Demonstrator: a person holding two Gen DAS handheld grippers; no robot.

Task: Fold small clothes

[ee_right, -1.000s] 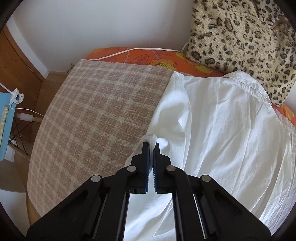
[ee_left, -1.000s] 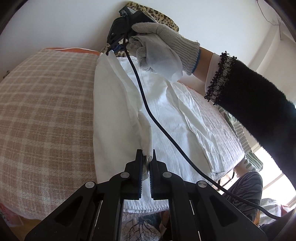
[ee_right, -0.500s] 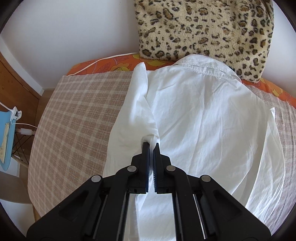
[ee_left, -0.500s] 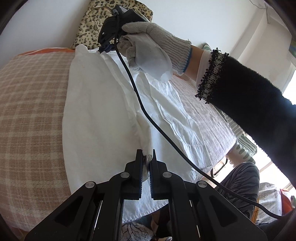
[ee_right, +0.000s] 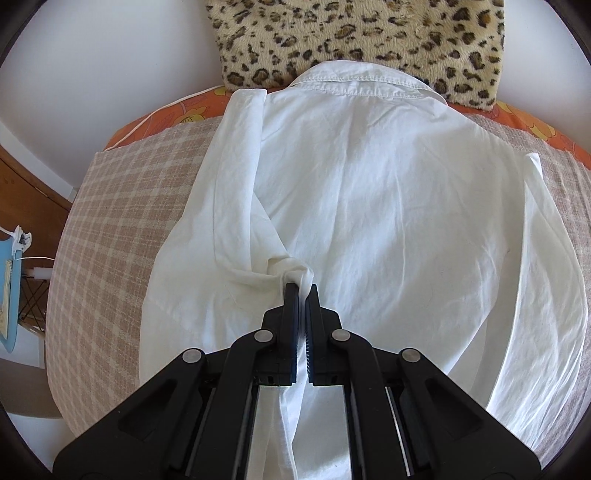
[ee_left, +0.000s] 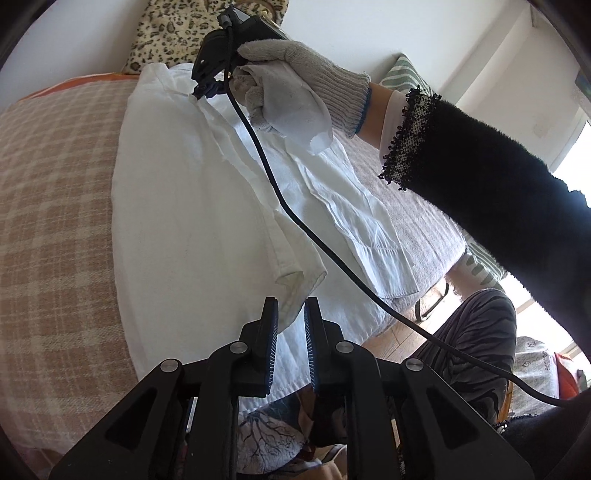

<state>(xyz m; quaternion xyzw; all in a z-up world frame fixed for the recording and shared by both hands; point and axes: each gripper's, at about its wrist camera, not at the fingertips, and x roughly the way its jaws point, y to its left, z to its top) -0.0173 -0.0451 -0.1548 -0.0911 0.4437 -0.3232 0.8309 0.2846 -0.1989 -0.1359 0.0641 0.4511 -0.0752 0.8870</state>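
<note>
A white shirt point(ee_right: 388, 206) lies back up on a plaid-covered surface point(ee_right: 110, 236), its collar toward a leopard cushion point(ee_right: 351, 33). Its left side and sleeve are folded inward over the back. My right gripper point(ee_right: 303, 290) is shut on a bunched pinch of that folded part, above the middle of the back. In the left wrist view, the right gripper point(ee_left: 201, 90) sits near the collar in a gloved hand point(ee_left: 288, 99). My left gripper point(ee_left: 290, 308) hangs over the shirt point(ee_left: 177, 206) near the hem. Its jaws are opening, with a loose edge of the sleeve cuff point(ee_left: 299, 273) between the tips, no longer pressed.
A black cable point(ee_left: 295, 218) runs from the right gripper across the shirt. A black fuzzy sleeve point(ee_left: 498, 192) crosses the right of the left wrist view. An orange cover point(ee_right: 166, 114) shows at the far edge. A blue object point(ee_right: 9, 288) stands by the floor at left.
The left jaws have parted and released the cuff, which now lies on the shirt. The right gripper has carried its pinch of fabric inward over the back, widening the side fold.
</note>
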